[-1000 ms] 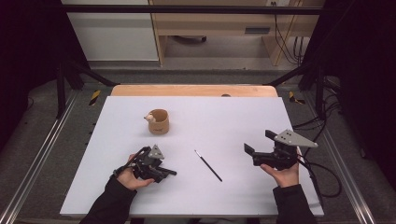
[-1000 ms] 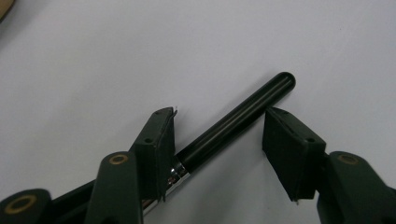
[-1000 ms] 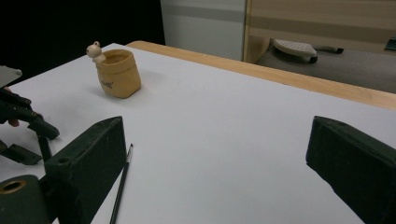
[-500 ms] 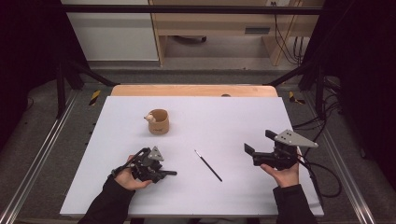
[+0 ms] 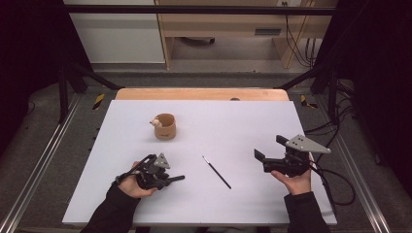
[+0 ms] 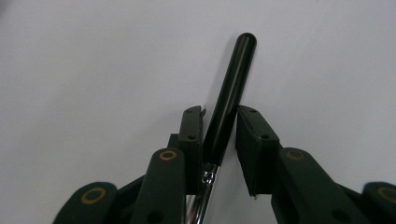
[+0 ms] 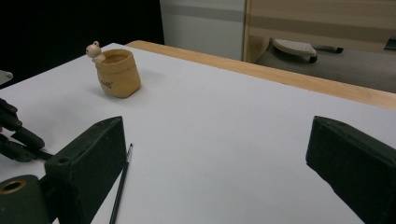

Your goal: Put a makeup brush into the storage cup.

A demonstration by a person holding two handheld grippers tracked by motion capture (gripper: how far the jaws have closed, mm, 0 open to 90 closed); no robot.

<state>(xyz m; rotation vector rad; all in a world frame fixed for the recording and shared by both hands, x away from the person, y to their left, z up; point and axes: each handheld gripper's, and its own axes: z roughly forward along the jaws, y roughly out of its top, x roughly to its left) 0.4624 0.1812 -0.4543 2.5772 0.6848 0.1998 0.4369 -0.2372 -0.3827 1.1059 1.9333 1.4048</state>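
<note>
My left gripper point(image 5: 170, 179) lies low on the white table at the front left. In the left gripper view a black round handle point(image 6: 231, 93) with a chrome ferrule slants between its pads point(image 6: 191, 140). The jaws of this gripper point(image 6: 219, 112) have just been closing and stand close on either side with a sliver of slack. The handle's end point(image 5: 178, 178) pokes out to the right. A thin black brush point(image 5: 217, 173) point(image 7: 120, 184) lies loose mid-table. My right gripper point(image 5: 268, 148) point(image 7: 217, 130) hovers open and empty at the right, facing a tan cup point(image 5: 166, 127) point(image 7: 117, 72) with a small figure on its rim.
The white sheet point(image 5: 233, 126) covers a wooden table whose far edge point(image 5: 201, 93) shows behind it. Metal rails run along both sides. A cable point(image 5: 335, 179) trails off the right gripper past the table's right edge.
The left gripper's jaws have drawn closer together around the black handle. Both hands, the thin brush and the cup stay where they were.
</note>
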